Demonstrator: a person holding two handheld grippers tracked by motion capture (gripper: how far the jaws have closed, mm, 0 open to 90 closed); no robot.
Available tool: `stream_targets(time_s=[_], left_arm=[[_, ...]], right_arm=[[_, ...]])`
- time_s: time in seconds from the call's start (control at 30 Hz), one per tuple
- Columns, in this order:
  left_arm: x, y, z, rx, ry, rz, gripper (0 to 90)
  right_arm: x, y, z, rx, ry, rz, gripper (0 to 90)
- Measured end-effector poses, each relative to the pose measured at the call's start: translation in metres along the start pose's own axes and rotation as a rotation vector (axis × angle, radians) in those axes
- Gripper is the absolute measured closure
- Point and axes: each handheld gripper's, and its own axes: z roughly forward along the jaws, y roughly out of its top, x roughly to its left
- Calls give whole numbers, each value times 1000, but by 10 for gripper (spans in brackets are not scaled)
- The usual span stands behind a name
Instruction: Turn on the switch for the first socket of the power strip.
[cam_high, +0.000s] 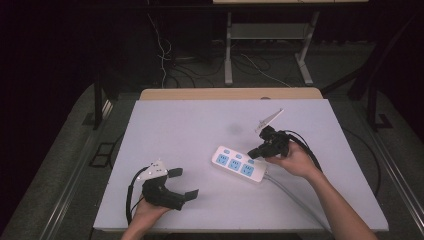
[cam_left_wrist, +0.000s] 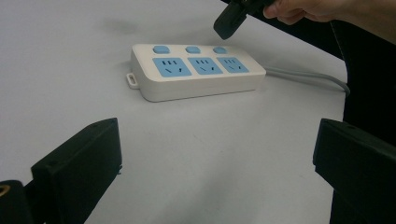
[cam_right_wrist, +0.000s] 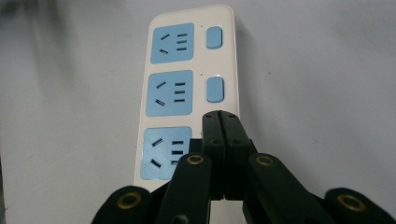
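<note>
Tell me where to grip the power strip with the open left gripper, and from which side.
Grip the power strip across its narrow width at the free end, away from its grey cable, coming down from above with the left gripper. The body lies flat with long, straight sides that suit parallel jaws. The right gripper, jaws shut, hovers over the cable end, so that end looks crowded.

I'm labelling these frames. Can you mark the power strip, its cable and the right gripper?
Power strip (cam_left_wrist: 196, 72): left gripper view, middle blue socket.
Cable (cam_left_wrist: 308, 77): left gripper view, grey run leaving the strip's end.
Right gripper (cam_right_wrist: 219, 135): right gripper view, between the closed fingers.
</note>
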Motion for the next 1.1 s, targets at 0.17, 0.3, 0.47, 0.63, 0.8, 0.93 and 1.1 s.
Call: stream_targets(time_s=[0.17,0.3,0.47,0.63,0.8,0.93,1.1], left_arm=[[0,0,0,2,2,0,0],[0,0,1,4,2,2,0],[0,0,1,6,3,3,0],[0,0,1,8,1,2,0],[-1,0,1,9,0,1,0],[-1,0,1,11,0,4,0],[-1,0,2,15,1,5,0]], right_arm=[[0,0,5,13,-3,-2,894],[0,0,8,20,1,-10,895],[0,0,11,34,10,-9,895],[-3,-2,11,22,19,-6,896],[-1,-5,12,9,5,-24,898],[0,-7,12,-10,1,-35,899],[1,-13,13,-47,-12,-42,900]])
